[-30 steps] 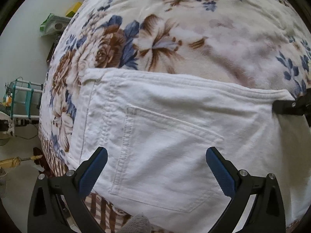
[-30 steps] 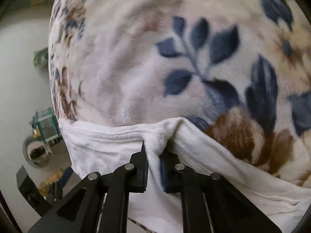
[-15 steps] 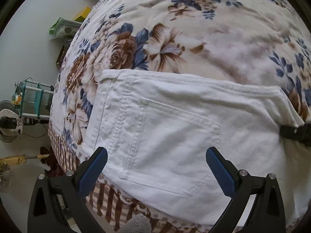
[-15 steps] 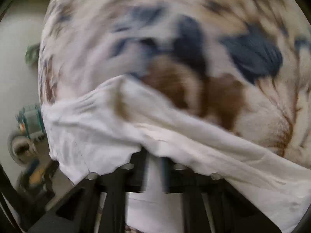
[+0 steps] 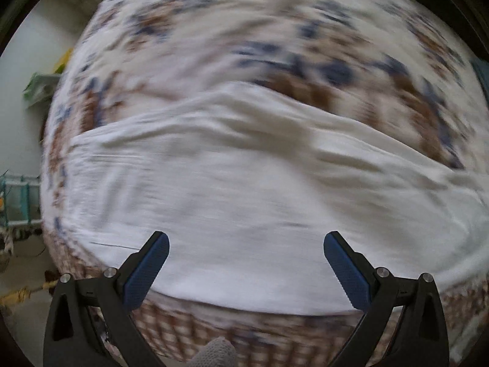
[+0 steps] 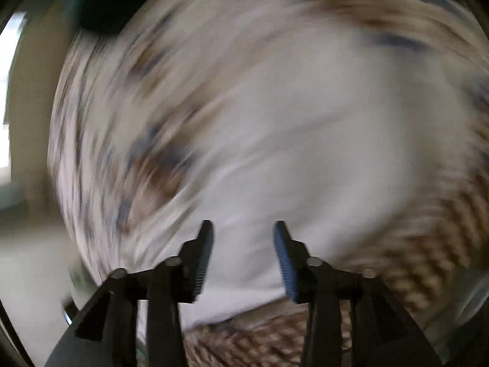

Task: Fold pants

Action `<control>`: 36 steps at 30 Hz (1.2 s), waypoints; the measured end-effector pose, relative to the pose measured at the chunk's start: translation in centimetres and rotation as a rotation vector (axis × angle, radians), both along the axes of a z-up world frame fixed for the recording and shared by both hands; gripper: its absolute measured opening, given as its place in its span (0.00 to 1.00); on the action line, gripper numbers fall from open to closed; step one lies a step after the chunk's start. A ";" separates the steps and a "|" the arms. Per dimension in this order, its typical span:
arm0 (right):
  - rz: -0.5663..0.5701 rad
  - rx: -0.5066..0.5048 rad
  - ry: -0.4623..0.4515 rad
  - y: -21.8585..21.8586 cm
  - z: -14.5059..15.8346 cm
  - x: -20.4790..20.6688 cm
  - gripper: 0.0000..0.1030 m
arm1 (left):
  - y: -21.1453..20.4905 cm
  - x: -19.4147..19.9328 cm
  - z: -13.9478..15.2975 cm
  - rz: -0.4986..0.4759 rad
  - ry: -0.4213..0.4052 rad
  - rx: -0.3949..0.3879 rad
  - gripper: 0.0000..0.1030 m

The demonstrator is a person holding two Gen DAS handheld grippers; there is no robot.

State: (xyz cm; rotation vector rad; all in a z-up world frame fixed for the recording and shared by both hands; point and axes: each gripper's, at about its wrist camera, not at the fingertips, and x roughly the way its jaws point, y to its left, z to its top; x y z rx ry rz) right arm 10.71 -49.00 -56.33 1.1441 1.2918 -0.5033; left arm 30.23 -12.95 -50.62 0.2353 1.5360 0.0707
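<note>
The white pants lie folded in a wide band across a floral blanket, near its front edge. Both views are motion-blurred. My left gripper is open wide and empty, hovering over the near edge of the pants. In the right wrist view the pants fill the middle as a white blur. My right gripper is open with nothing between its fingers, above the pants' near edge.
The blanket's brown checked border hangs over the front edge of the bed. A teal rack and a green item are on the floor to the left. A dark object shows at the upper left.
My right gripper let go of the pants and opened, and swung fast. The left gripper moved to the right over the pants, staying open. The pants now lie as a wider folded band.
</note>
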 end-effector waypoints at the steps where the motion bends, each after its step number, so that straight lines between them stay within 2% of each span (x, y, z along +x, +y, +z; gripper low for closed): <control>1: -0.086 -0.004 0.005 -2.2 -0.3 -2.5 0.60 | -1.3 -0.3 -0.2 -0.014 0.010 -0.007 1.00; 3: -0.238 0.053 -0.026 -6.9 -2.5 -7.2 0.63 | -4.8 -0.9 -0.7 -0.052 0.031 -0.023 1.00; 5: -0.298 0.159 -0.063 -8.8 -5.7 -9.3 0.63 | -7.9 -1.4 -1.2 -0.090 0.047 -0.022 1.00; 8: -0.343 0.316 -0.159 -8.8 -10.9 -9.6 0.63 | -11.2 -1.6 -1.6 -0.127 0.062 -0.006 1.00; 10: -0.358 0.372 -0.235 -8.0 -12.7 -8.6 0.63 | -12.4 -1.4 -1.5 -0.143 0.056 0.012 1.00; 12: -0.322 0.302 -0.329 -7.8 -11.3 -6.6 0.61 | -13.7 -1.2 -1.3 -0.164 0.034 0.042 1.00; 14: -0.216 0.184 -0.470 -6.8 -7.0 -4.4 0.59 | -14.5 -0.8 -1.1 -0.180 0.011 0.070 1.00; 16: -0.132 0.084 -0.535 -6.0 -3.8 -3.6 0.58 | -15.2 -0.5 -1.0 -0.192 -0.006 0.097 1.00; 17: -0.086 0.021 -0.536 -5.5 -2.6 -3.5 0.58 | -15.5 -0.3 -1.2 -0.197 -0.006 0.108 1.00; 18: -0.067 0.003 -0.506 -5.3 -2.8 -3.5 0.59 | -15.5 -0.4 -1.3 -0.198 -0.006 0.115 1.00; 20: -0.026 0.048 -0.371 -5.4 -5.4 -3.7 0.59 | -15.8 -0.2 -1.6 -0.200 -0.009 0.119 1.00; 22: -0.054 0.134 -0.271 -6.0 -9.1 -4.6 0.59 | -16.4 -0.3 -1.9 -0.212 -0.018 0.134 1.00; 24: -0.138 0.192 -0.299 -6.8 -11.8 -5.4 0.58 | -17.1 -0.2 -2.5 -0.222 -0.024 0.150 1.00; 25: -0.187 0.222 -0.317 -7.1 -12.7 -5.6 0.51 | -17.3 -0.1 -2.9 -0.222 -0.022 0.150 1.00; 26: -0.220 0.225 -0.336 -7.4 -12.9 -5.6 0.42 | -17.4 -0.1 -3.2 -0.221 -0.022 0.147 1.00; 27: -0.227 0.183 -0.359 -7.6 -12.2 -5.3 0.17 | -17.6 -0.1 -3.4 -0.221 -0.025 0.146 1.00; 28: -0.202 0.137 -0.369 -7.4 -11.1 -4.7 0.09 | -17.7 -0.2 -3.6 -0.221 -0.025 0.145 1.00; 31: -0.120 -0.021 -0.375 -6.2 -7.2 -3.7 0.07 | -17.8 -0.4 -4.2 -0.219 -0.037 0.123 1.00; 32: -0.106 -0.052 -0.352 -6.1 -7.3 -3.8 0.07 | -17.8 -0.5 -4.7 -0.217 -0.039 0.119 1.00; 34: -0.168 0.038 -0.307 -7.1 -9.9 -4.6 0.07 | -17.5 -0.6 -5.9 -0.206 -0.030 0.127 1.00; 35: -0.192 0.099 -0.313 -7.7 -11.2 -5.0 0.08 | -17.3 -0.5 -6.7 -0.194 -0.013 0.139 1.00; 36: -0.198 0.119 -0.336 -8.2 -11.9 -4.4 0.12 | -16.9 -0.4 -7.3 -0.171 0.007 0.128 1.00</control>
